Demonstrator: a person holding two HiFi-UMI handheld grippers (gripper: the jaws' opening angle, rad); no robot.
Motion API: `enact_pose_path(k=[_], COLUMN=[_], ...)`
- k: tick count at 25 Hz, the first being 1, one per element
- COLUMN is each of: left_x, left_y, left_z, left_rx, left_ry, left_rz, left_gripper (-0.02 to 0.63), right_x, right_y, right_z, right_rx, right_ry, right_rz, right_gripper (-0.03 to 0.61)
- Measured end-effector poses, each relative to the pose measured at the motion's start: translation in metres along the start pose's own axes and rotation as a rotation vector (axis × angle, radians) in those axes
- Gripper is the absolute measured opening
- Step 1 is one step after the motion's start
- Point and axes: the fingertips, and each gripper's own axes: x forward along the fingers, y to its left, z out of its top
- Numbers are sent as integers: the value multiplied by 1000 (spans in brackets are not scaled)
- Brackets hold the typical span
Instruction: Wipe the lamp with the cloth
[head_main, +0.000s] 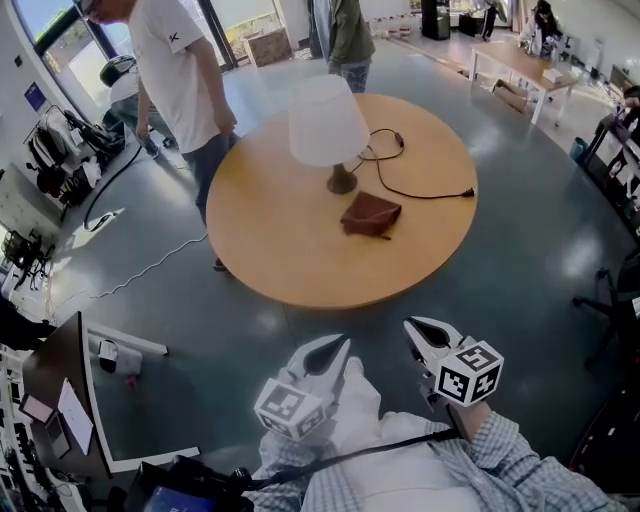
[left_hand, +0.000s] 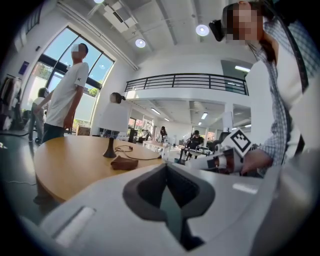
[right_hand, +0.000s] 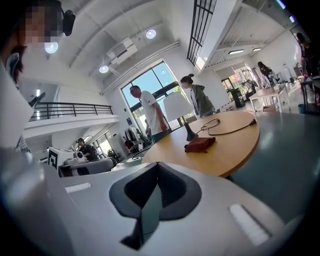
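Brown cloth (head_main: 371, 215) lies in a crumpled heap on a round wooden tabletop (head_main: 262, 235). It sits a little nearer the near edge than the centre, just in front of the lamp's base and slightly to its right. The lamp (head_main: 329, 125) stands upright near the middle, with a white shade on a dark stem. A black cord (head_main: 420, 190) trails from it toward the right edge.

The left hand-held gripper (head_main: 328, 350) and the right hand-held gripper (head_main: 422, 328) are side by side over the grey floor. Both are short of the tabletop's near edge and well apart from the cloth. Each has its jaws pressed together with nothing between them.

The cloth lies straight ahead, roughly between the lines of the two tools. It is wider across than deep, so its long side faces them. The right one looks a touch nearer, so it seems the likelier to reach in first. Its jaws would need to part before it can take the cloth.
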Motion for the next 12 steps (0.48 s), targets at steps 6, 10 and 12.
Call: enact_pose_path(k=[6,10,12], left_x=[21,46,55], left_y=[53,84,101], left_z=[11,21,19], left_rx=[-10,-13,-7], left_ry=[-11,-10,1], left_rz=[10,-20,-36], left_gripper=[5,5,5], right_x=[39,72,93], right_y=[-14,-32,-36], right_z=[16,39,48], right_rx=[-9,-14,-22], right_ry=[4,-1,-2], right_rz=[-16,-43,-43], right_gripper=[3,3,3])
